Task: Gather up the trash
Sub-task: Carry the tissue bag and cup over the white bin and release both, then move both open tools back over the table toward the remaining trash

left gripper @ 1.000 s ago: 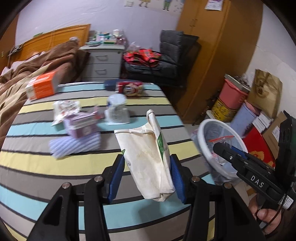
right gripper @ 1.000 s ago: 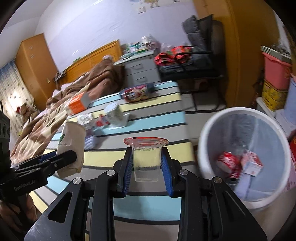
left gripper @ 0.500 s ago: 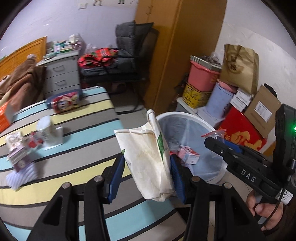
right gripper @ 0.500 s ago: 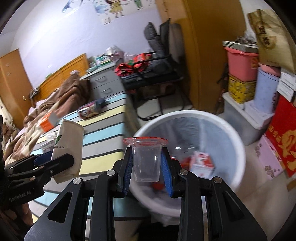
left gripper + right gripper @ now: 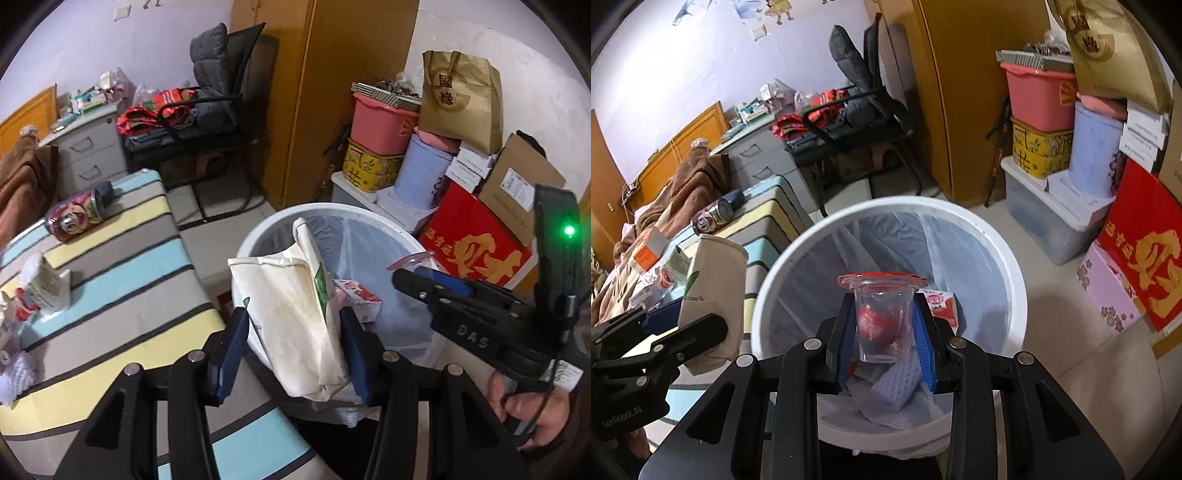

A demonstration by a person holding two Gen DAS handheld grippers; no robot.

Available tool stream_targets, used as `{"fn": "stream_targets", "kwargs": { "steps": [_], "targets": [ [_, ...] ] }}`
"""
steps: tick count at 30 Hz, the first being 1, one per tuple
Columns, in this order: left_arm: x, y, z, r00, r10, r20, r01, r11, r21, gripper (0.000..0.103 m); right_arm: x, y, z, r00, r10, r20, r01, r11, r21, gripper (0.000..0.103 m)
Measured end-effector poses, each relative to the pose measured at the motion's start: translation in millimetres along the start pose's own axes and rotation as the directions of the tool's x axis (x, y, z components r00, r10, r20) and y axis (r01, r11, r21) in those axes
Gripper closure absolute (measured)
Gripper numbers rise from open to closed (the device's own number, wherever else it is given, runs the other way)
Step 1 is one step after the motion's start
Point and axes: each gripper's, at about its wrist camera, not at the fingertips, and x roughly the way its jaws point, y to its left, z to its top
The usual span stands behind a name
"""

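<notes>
My right gripper (image 5: 884,328) is clamped on a small clear plastic cup with a red rim (image 5: 882,319), its blue pads pressing on both sides of the cup, which stands upright between them. My left gripper (image 5: 291,347) is clenched on a cream-coloured, stained paper bag with a green mark (image 5: 291,321), whose long axis runs up and away from the jaws, leaning a little to the right at its folded top. What the drop turns on is the round white waste bin lined with a translucent bag (image 5: 1015,266): in the right wrist view its open mouth lies directly below and ahead of the cup, so the right hand looks the better placed to let go first. In the left wrist view the paper bag overlaps the near-left part of the bin's rim (image 5: 258,236), and I cannot say for certain whether its lower end hangs inside the rim or over the edge of the striped bedcover in blue, yellow and grey (image 5: 110,295); I judge the left needs to go a little further right. Inside the bin lie a red-and-white carton (image 5: 940,302) and a pale purple sponge (image 5: 897,384). A printed drink can (image 5: 75,218) is on the bedcover, uncollected.
</notes>
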Motion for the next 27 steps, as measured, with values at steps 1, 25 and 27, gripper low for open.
{"fn": "stream_targets", "kwargs": {
  "steps": [1, 25, 27],
  "targets": [
    [2, 0, 0, 1.000, 0.009, -0.006, -0.009, 1.000, 0.000, 0.051, 1, -1, 0, 1.000, -0.003, -0.005, 0.003, 1.000, -0.002, 0.072],
    [-4, 9, -2, 1.000, -0.007, 0.024, 0.007, 1.000, -0.029, 0.034, 2, -4, 1, 1.000, -0.020, -0.010, 0.020, 1.000, 0.004, 0.032],
    [-8, 12, -4, 1.000, 0.001, 0.030, 0.000, 0.999, -0.035, 0.034, 0, -3, 0, 1.000, -0.017, -0.005, 0.017, 1.000, 0.008, 0.032]
  ]
}}
